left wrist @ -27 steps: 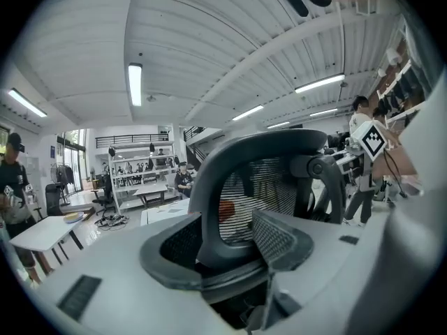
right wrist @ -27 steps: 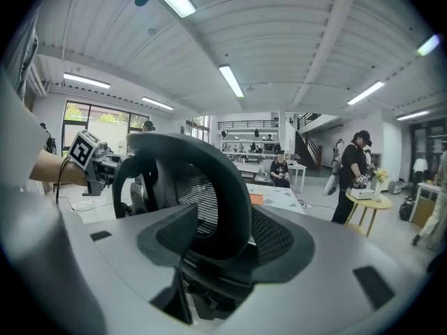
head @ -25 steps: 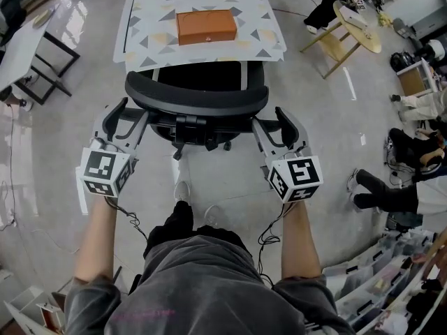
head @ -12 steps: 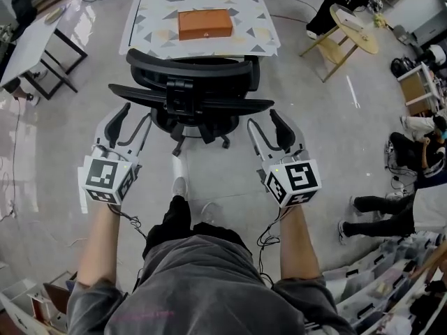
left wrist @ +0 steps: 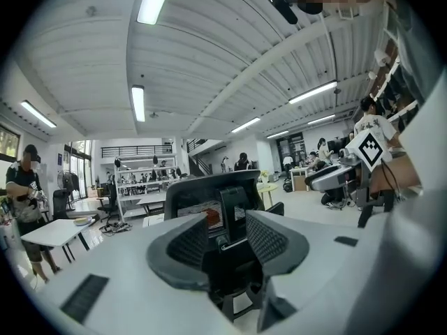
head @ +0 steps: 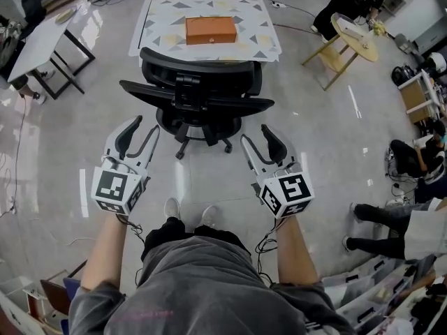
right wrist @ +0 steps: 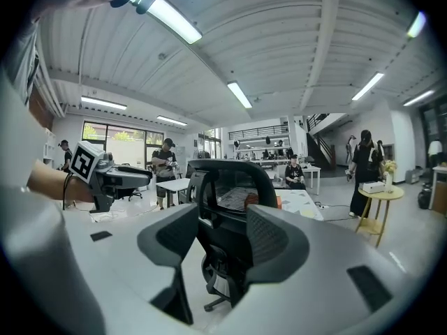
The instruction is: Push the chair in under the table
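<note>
both pairs of jaws stand spread and pinch nothing. those of the left gripper (head: 144, 127) have just been closing a little, with only air in the gap, and those of the right gripper (head: 257, 137) stand equally empty. each gripper view shows the black chair (head: 195, 93) through its open gap, well clear of the pads.

the chair lies straight ahead of both grippers and between them, its backrest facing the person and its long axis running crosswise, left to right. its seat appears tucked beneath the near edge of the patterned table (head: 157, 9), on which an orange box (head: 210, 30) sits. neither gripper touches the chair. the right one looks slightly nearer the backrest's end. any further push, if still needed, would go forward against the backrest, one gripper on each side.
</note>
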`<state>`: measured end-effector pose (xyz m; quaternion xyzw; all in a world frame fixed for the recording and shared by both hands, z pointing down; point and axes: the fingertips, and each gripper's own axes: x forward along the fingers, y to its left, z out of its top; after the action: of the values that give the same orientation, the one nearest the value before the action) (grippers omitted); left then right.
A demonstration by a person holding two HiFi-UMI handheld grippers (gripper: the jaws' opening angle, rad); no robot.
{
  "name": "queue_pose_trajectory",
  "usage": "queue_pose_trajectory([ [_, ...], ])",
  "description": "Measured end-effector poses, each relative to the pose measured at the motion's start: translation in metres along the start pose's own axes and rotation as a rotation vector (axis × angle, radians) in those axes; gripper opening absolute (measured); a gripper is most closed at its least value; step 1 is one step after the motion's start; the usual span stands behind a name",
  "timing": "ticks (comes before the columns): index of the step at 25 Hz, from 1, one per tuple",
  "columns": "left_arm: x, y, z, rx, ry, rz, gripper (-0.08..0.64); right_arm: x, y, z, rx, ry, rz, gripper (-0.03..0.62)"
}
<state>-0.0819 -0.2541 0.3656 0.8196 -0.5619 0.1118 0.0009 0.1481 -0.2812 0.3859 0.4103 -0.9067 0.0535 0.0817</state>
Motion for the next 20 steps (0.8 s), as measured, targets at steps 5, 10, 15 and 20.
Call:
queue_pose_trajectory([
  [5, -0.015, 0.005, -0.002, -0.011, -0.006, -0.022, 0.153, -0.002, 0.02, 0.001, 0.023, 0.001, 0.001, 0.218],
  [10, -0.028, 0.017, -0.005, -0.014, -0.017, -0.074, 0.127, 0.002, 0.046, -0.001, 0.04, 0.01, -0.023, 0.193],
  [15, -0.038, 0.03, -0.005, -0.016, -0.042, -0.128, 0.1, 0.005, 0.068, 0.002, 0.05, 0.012, -0.072, 0.172],
  [20, -0.04, 0.042, -0.003, -0.016, -0.067, -0.177, 0.06, 0.013, 0.083, 0.009, 0.039, 0.011, -0.113, 0.143],
])
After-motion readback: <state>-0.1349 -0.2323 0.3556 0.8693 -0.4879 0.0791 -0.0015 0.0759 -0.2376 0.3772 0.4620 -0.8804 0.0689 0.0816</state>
